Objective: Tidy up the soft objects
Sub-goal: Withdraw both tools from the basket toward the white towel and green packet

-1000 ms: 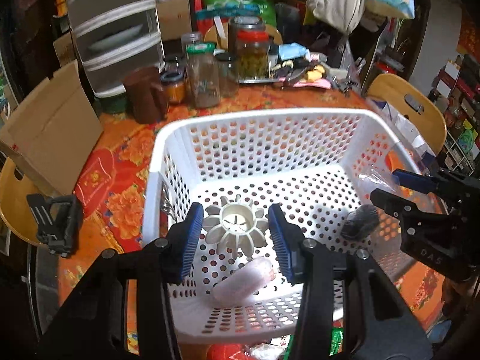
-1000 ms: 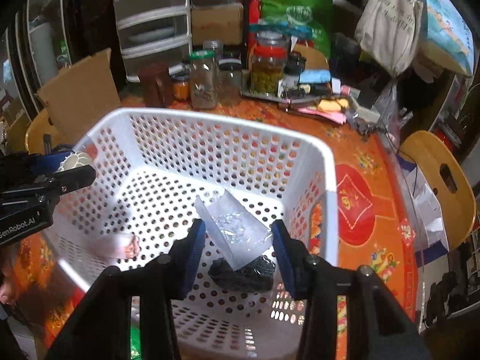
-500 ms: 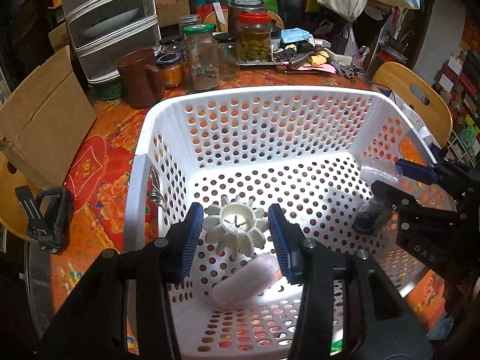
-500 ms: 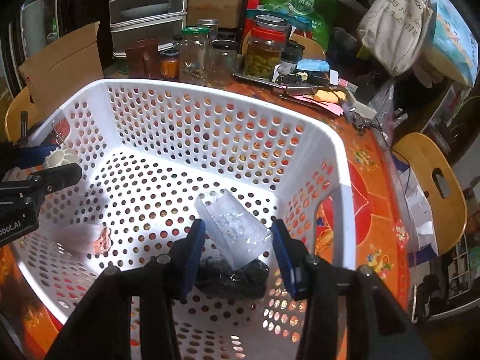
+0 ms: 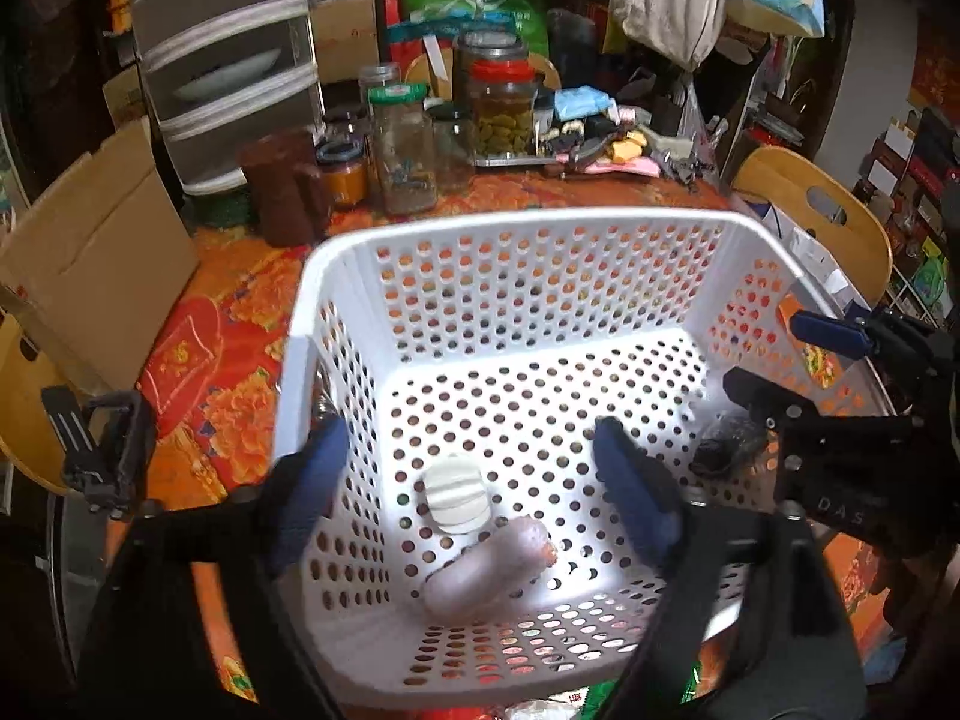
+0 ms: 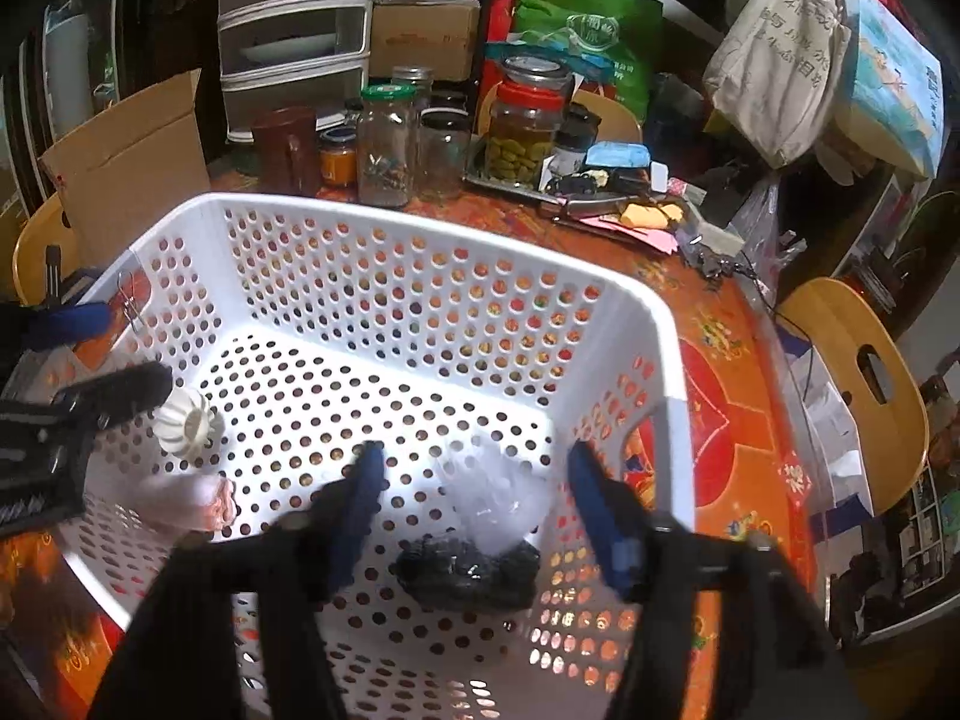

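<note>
A white perforated basket [image 5: 528, 228] [image 6: 372, 210] stands on the orange floral tablecloth. My left gripper [image 5: 474, 492] is open above its near left part. A white ribbed round object [image 5: 453, 501] [image 6: 187, 423] lies loose on the basket floor below it, beside a pale pink roll [image 5: 486, 570] [image 6: 186, 498]. My right gripper [image 6: 474, 516] is open over the basket's near right part. Below it a clear plastic bag [image 6: 492, 498] lies on a black bundle [image 6: 468, 573] [image 5: 723, 450].
Glass jars [image 5: 402, 150], a brown mug [image 5: 285, 186] and a drawer unit [image 5: 222, 60] stand behind the basket. A cardboard box [image 5: 90, 252] is at left. Yellow chairs [image 6: 852, 378] [image 5: 810, 222] are at right. A black clamp [image 5: 102, 450] lies left of the basket.
Both grippers have opened. The white ribbed object has left my left gripper and lies in the basket. The clear bag has left my right gripper and rests on the black bundle.
</note>
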`<action>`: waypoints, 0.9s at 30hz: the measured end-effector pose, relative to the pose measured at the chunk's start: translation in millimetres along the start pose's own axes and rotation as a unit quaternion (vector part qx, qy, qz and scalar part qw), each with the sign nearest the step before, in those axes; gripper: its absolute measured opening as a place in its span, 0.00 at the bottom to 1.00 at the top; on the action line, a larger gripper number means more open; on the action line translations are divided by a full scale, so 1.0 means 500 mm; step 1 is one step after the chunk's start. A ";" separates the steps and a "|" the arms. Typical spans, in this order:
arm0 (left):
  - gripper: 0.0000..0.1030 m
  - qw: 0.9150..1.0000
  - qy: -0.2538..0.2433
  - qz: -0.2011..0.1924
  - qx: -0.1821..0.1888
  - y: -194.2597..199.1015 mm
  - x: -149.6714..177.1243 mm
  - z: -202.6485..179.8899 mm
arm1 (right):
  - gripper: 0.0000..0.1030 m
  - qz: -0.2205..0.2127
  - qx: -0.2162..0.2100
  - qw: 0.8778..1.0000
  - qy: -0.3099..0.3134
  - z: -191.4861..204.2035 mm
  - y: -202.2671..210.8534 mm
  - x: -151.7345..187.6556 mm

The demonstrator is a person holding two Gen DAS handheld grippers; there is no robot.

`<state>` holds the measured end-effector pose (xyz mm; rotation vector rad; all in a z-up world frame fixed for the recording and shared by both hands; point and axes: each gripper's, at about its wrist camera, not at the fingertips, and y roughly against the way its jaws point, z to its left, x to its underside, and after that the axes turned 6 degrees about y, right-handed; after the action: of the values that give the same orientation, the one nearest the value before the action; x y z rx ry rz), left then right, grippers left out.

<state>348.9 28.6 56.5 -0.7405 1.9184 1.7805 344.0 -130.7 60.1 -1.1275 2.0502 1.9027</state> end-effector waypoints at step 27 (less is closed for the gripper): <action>1.00 0.997 -0.017 -0.073 -0.006 0.275 0.091 0.012 | 1.00 -0.056 -0.012 0.997 -0.042 -0.045 0.157 0.071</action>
<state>226.2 35.3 133.4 -0.8272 1.7858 1.7058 281.5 -171.9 108.4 -1.1215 1.8846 1.8923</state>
